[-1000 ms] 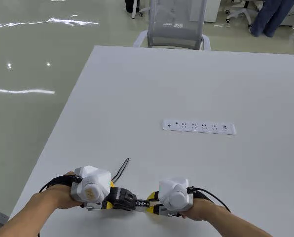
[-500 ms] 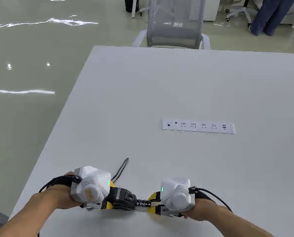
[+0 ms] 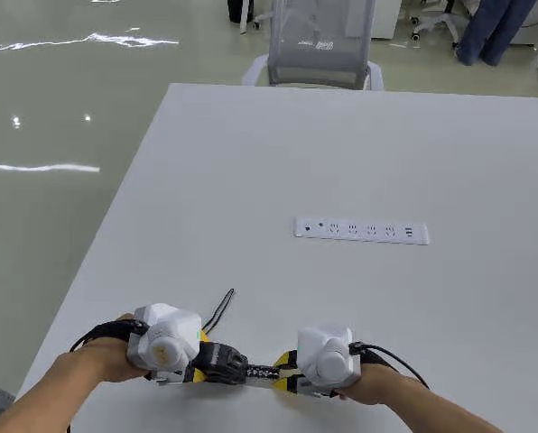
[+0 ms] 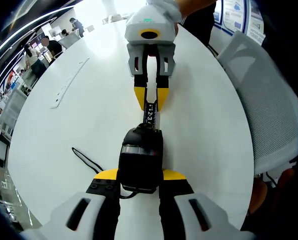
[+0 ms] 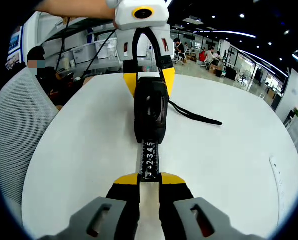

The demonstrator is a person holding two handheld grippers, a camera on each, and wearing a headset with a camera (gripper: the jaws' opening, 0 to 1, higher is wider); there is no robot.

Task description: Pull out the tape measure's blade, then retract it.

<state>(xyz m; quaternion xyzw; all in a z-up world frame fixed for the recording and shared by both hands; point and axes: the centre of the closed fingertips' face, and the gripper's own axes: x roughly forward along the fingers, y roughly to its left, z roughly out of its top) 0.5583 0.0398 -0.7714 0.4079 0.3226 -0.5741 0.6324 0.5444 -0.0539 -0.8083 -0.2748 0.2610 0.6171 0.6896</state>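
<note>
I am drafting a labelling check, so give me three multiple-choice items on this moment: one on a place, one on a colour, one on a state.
1. Where does the power strip lie? A on the table; B on a chair; C on the floor.
2. What colour is the tape measure's case? A white; B black; C red.
3. How is the blade? A fully wound in; B a short length out; C snapped off.
Key: A, it lies flat on the table; B, both gripper views show black; B, printed numbers show between case and right gripper.
</note>
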